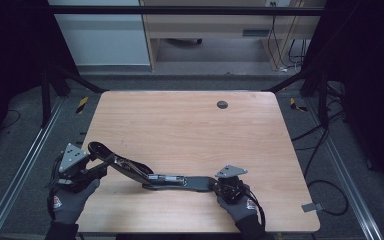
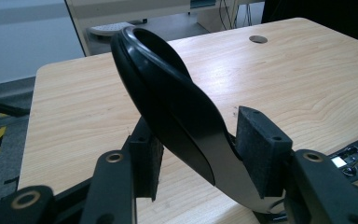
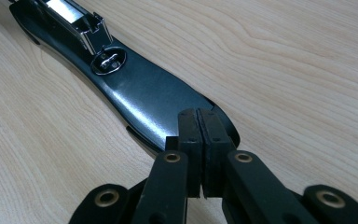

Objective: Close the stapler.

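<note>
From above, a long black stapler with a shiny metal magazine (image 1: 152, 176) lies opened out flat near the front edge of the light wooden table (image 1: 190, 125) — the left gripper (image 1: 101, 166) at its raised arm, the right gripper (image 1: 219, 184) at its base end.

In the left gripper view, the pads (image 2: 261, 149) clamp the curved black arm.

In the right gripper view, the jaws are pressed together — on the base's end.

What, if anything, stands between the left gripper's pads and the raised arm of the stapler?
Nothing visible does. The left gripper has the raised stapler arm between its pads, which seem to press on both sides.
</note>
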